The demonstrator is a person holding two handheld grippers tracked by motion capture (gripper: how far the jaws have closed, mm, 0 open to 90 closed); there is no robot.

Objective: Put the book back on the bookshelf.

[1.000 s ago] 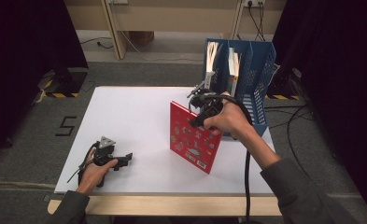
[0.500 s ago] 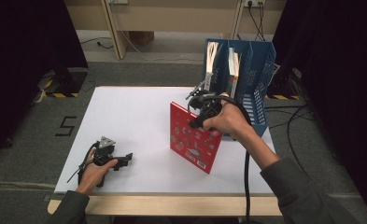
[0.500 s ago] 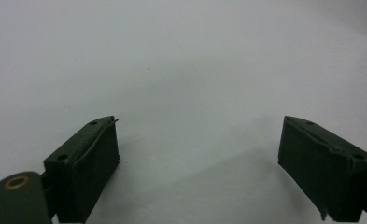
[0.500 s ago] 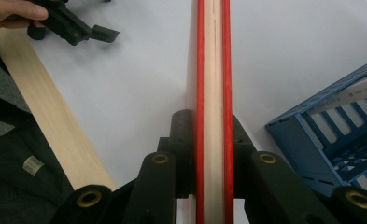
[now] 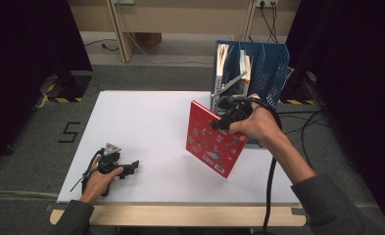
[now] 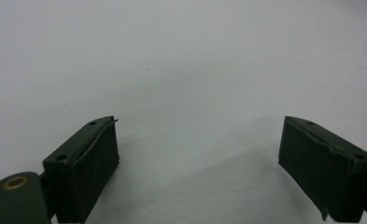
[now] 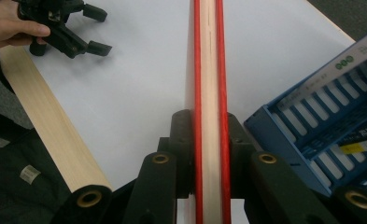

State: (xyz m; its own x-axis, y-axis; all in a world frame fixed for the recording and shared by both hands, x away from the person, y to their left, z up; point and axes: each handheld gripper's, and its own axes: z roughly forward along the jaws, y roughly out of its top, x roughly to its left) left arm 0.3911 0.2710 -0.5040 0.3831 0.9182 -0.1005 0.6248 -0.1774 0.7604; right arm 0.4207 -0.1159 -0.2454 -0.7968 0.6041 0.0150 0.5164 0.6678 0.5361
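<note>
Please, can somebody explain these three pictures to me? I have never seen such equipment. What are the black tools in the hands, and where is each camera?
A person sits at a white table and holds a black hand tool with two jaws in each hand. One camera looks down from above. The other two ride on the tools and look along their jaws. The right tongs are shut on a red book, gripping its edge and holding it upright beside a blue file rack with papers in it. The left tongs rest open on the bare table, holding nothing.
</note>
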